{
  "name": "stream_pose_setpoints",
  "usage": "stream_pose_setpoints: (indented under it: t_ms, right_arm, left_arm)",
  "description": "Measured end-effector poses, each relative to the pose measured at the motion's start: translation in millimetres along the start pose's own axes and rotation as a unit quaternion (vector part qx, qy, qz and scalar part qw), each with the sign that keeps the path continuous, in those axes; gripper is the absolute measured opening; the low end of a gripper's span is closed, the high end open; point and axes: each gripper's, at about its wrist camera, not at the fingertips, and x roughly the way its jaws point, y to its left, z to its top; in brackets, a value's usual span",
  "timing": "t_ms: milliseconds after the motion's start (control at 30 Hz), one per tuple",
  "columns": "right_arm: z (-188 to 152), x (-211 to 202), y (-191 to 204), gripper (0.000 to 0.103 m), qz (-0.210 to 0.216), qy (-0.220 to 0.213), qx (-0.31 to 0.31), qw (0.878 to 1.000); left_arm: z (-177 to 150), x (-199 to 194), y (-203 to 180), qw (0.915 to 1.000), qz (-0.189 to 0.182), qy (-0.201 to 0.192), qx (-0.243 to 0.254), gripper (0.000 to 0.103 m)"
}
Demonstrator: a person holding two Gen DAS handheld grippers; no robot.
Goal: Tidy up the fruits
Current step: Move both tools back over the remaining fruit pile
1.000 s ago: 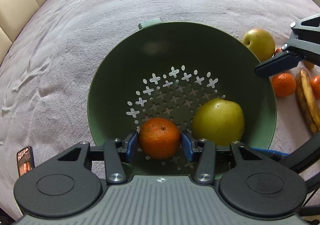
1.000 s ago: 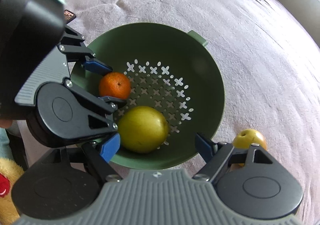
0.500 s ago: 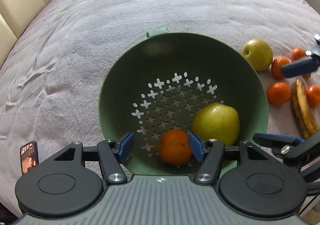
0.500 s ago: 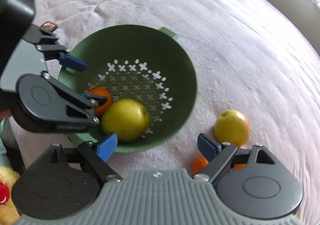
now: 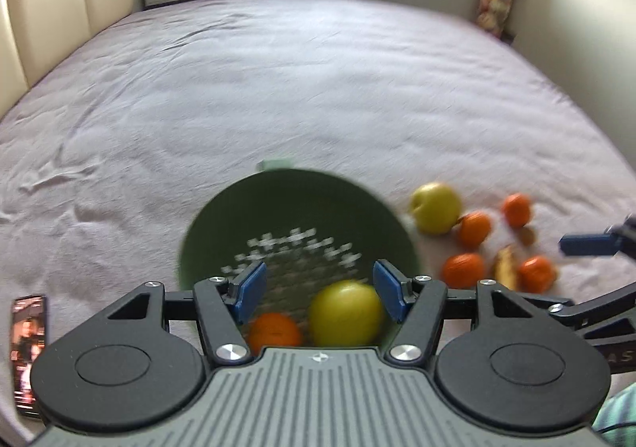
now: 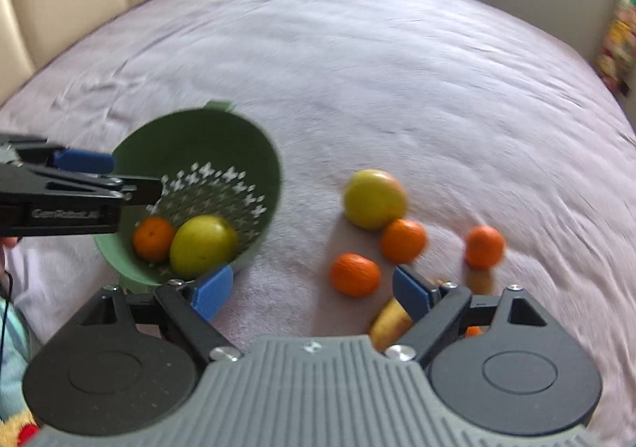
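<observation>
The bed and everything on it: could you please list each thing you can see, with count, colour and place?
Colander: one, green, on the bed.
Apples: two, yellow-green; one in the colander, one on the cover.
Tangerines: five, orange; one in the colander, four loose right of it.
Banana: one, browned, among the loose tangerines.
Phone: one, dark, left of the colander.
Left tool: open, empty.
Right tool: open, empty.

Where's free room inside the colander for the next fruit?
Colander: tangerine and pear crowd its near wall; the perforated floor and far side are bare. Outside, loose fruit clusters to its right; bedsheet beyond is bare.
</observation>
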Motion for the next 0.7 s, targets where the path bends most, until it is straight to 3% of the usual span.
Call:
stream_pose_setpoints:
  t_ms: [267,433,567,700]
  right_arm:
    - [-28.1,-23.8,-37.8,0.085,-0.036,-0.020,0.108,0.993]
    - [-47.8,-23.8,-66.6,0.085,-0.067,-0.004,0.188,0.980]
    - [-62.3,-28.0,-90.5,0.078,-0.064,-0.003,0.244,0.968]
    - [-72.6,-26.2,-105.0,0.068,-0.048,0.003,0.292,0.955]
  left_arm:
    - [-11.8,-11.8,-33.6,0.9972,-0.072,-0.017,0.003,0.073]
    - [-23.6,-16.4,-56.7,0.9935,-0.111,-0.017,0.018,0.072]
    - [-36.0,-15.3,-73.9,0.9890,-0.145,-0.016,0.025,0.066]
    - [-48.9,-13.9,-89.2,0.9885,-0.148,-0.006,0.032,0.062]
